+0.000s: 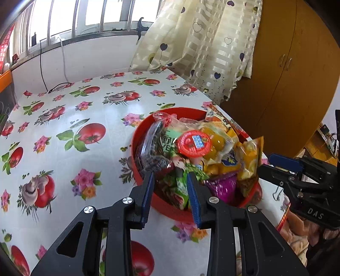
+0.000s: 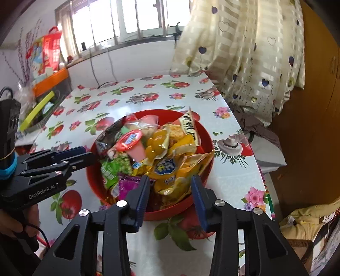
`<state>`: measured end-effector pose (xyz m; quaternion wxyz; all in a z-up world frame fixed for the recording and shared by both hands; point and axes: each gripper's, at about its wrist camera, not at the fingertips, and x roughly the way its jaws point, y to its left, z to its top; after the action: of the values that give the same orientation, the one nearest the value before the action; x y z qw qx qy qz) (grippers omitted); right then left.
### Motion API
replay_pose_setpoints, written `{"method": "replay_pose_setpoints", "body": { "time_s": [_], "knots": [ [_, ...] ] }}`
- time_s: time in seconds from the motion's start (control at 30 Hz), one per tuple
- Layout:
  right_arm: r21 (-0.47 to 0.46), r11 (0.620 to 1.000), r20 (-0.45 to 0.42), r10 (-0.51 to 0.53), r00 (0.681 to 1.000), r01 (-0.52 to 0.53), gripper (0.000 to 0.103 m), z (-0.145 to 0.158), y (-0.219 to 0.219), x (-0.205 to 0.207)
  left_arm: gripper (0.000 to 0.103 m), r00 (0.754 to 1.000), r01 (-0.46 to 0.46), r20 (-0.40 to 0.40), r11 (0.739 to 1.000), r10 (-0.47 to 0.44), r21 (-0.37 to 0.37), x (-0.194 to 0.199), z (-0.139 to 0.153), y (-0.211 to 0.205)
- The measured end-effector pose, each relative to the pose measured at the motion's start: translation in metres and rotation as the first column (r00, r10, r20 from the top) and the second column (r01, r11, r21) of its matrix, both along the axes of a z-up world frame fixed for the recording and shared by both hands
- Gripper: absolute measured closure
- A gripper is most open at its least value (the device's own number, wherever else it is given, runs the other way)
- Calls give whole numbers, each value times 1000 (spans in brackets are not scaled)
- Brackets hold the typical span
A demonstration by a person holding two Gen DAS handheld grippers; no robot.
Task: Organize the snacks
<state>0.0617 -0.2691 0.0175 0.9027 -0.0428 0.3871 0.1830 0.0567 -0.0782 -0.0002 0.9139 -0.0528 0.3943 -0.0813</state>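
both tools, left tool [image 1: 170, 176] and right tool [image 2: 170, 180], spread empty over the heaped red bowl [image 1: 136, 135] beside the curtain [image 1: 212, 42].

Tomato-print tablecloth [image 1: 63, 118], heart-patterned curtain [image 1: 212, 42], wooden wardrobe [image 1: 293, 63], barred window [image 2: 131, 19], orange crate [image 2: 51, 81]

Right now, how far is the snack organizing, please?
Looks done: many snacks, with the jelly cup on top, are piled in the red bowl. In hand: nothing; left gripper and right gripper are both open. Left: no loose snacks visible on the table.
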Motion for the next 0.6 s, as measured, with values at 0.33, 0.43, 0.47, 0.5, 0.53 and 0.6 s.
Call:
{"method": "replay_pose_setpoints", "body": {
  "time_s": [0.33, 0.43, 0.47, 0.5, 0.53, 0.6],
  "knots": [
    [-29, 1000, 2, 8, 1000, -8, 53, -1, 11, -20, 69, 1000, 10, -14, 1000, -9, 15, -18, -1, -7],
    [-37, 999, 1, 13, 1000, -13, 53, -3, 15, -24, 69, 1000, 18, -18, 1000, -18, 16, -21, -2, -10],
    [-39, 999, -1, 14, 1000, -14, 53, -3, 16, -25, 69, 999, 25, -23, 1000, -25, 9, -21, -3, -10],
    [-41, 999, -2, 15, 1000, -15, 53, -4, 17, -26, 69, 999, 30, -28, 1000, -30, 3, -22, -4, -11],
    [-43, 999, -4, 15, 1000, -15, 53, -4, 18, -26, 69, 999, 31, -31, 999, -31, 10, -23, -4, -12],
    [-51, 999, -8, 15, 1000, -15, 53, -6, 20, -27, 69, 999, 25, -26, 999, -24, 45, -24, -4, -16]
  ]
}}
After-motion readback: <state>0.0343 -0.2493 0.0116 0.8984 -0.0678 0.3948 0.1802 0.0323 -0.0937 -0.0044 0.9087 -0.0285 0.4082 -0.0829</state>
